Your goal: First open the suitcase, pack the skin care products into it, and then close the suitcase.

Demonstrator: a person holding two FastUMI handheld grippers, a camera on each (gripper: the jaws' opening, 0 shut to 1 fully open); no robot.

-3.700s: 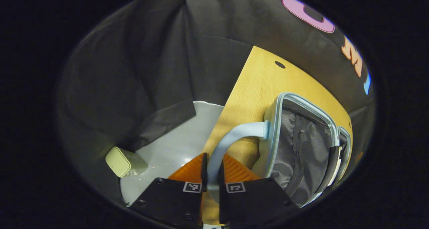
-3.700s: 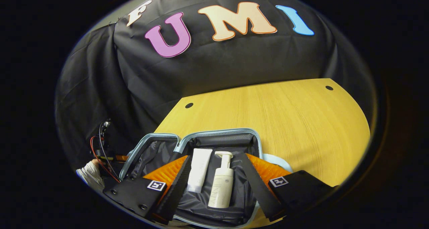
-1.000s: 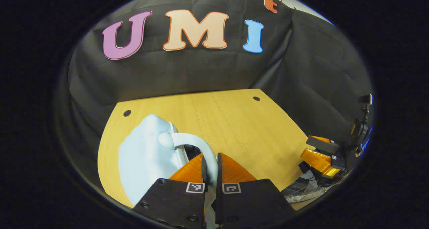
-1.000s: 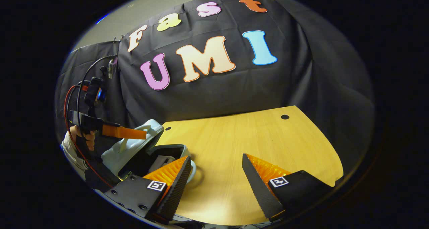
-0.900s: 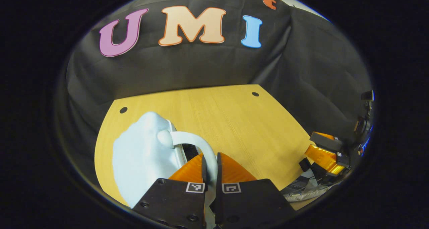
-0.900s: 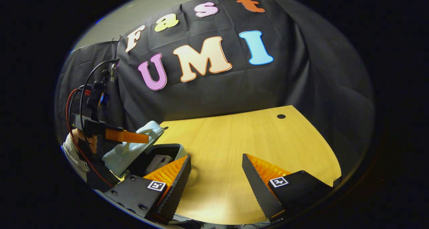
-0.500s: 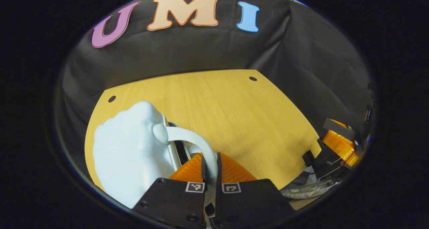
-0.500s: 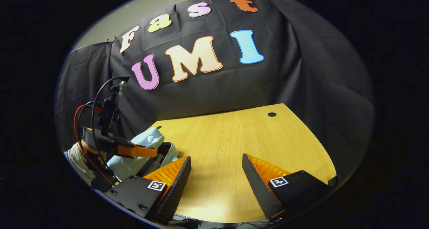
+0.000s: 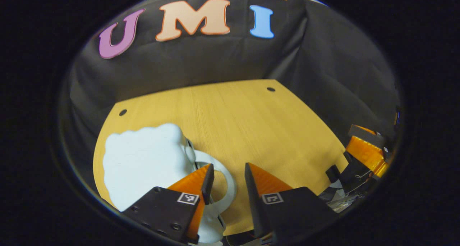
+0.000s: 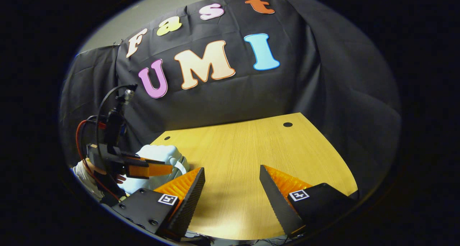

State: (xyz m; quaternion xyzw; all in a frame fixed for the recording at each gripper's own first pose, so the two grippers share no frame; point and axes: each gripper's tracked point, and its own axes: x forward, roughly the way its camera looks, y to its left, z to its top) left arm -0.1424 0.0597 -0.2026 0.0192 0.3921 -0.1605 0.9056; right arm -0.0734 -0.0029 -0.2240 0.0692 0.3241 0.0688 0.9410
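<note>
1. While the suitcase (image 9: 143,163) is lying shut on the table (image 9: 251,123), its pale lid facing up, we are judging the task to be at its very end, with the skin care products presumably inside, hidden from us.
2. We are holding the left gripper (image 9: 227,177) with its fingers apart, gripping nothing; the handle (image 9: 224,181) is arching just ahead of the left finger and curving into the gap between the two, apparently free of both.
3. We are reading that spread as a letting-go: with the lid down, the handle needs no hold.
4. In the right gripper view, we are seeing the suitcase beyond the left finger, the other gripper hovering over it.
5. We are keeping the right gripper (image 10: 231,183) spread wide and empty over bare wood, well apart from the suitcase, probably so that it is staying out of the lid's way.
6. We cannot tell whether the lid is latched or zipped.
</note>
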